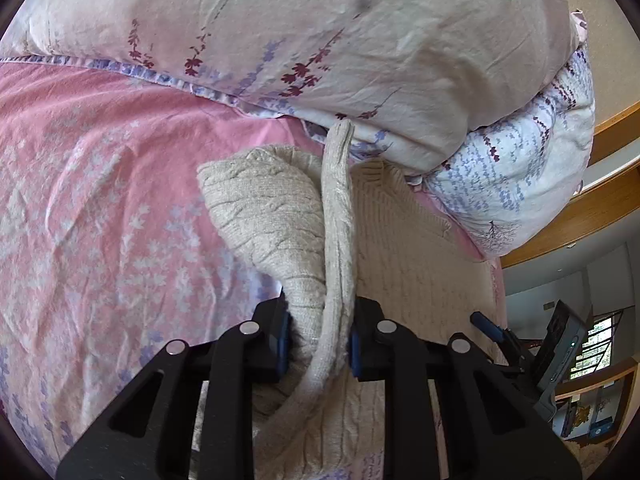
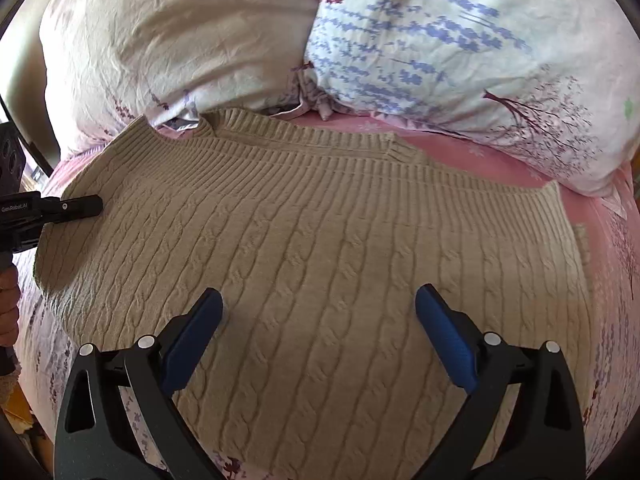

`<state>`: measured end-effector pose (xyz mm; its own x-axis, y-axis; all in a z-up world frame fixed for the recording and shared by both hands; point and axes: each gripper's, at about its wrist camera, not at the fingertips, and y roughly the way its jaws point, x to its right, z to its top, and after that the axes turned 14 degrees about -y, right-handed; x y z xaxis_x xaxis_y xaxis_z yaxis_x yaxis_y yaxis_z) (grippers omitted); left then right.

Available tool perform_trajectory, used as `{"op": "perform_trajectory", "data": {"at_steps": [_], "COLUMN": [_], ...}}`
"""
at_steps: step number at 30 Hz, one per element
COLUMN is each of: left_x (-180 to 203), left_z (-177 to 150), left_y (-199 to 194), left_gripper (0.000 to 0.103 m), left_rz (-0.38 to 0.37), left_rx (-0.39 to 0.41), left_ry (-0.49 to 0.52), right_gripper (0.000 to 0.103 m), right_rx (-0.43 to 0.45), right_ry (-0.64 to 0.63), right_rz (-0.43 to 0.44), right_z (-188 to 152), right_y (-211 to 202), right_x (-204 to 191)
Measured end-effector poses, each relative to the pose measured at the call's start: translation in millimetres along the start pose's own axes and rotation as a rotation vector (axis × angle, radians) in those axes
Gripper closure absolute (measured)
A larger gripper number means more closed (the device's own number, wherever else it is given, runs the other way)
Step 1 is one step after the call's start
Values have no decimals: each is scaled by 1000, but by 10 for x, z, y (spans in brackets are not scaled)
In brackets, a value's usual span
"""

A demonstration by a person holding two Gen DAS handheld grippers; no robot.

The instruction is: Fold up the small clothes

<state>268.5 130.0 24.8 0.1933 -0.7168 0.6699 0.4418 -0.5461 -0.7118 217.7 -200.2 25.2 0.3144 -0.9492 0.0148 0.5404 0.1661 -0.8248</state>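
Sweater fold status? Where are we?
Done: the beige cable-knit sweater is spread flat on the pink bedsheet, hem toward the pillows. In hand: the left gripper is shut on a bunched edge of it, which looks like a sleeve; the right gripper hangs open above the body, holding nothing. Left: every fold; the body shows none yet.

One sweater (image 2: 320, 248); two pillows (image 2: 172, 40); two grippers (image 2: 320, 336).
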Motion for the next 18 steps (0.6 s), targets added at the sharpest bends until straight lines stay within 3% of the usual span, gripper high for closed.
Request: {"op": "perform_trajectory", "data": {"at_steps": [5,11,18], "left_x": [325,915,1751], "left_z": [-73,-234,-594], "left_y": [-61,-21,485], "left_gripper": [83,84,84], "left_rz": [-85,-241,-374], "left_rx": [26,18,-45], "left_ry": [-11,-49,-54], "right_gripper": [4,4,4], "right_rx": [30,73,62], "right_ry": [144,303,437], "right_rz": [-21,-79,-101], "right_z": [-229,-572,-974], "right_y": [-242,-578,-737], "right_x": [478,1110,1704]}}
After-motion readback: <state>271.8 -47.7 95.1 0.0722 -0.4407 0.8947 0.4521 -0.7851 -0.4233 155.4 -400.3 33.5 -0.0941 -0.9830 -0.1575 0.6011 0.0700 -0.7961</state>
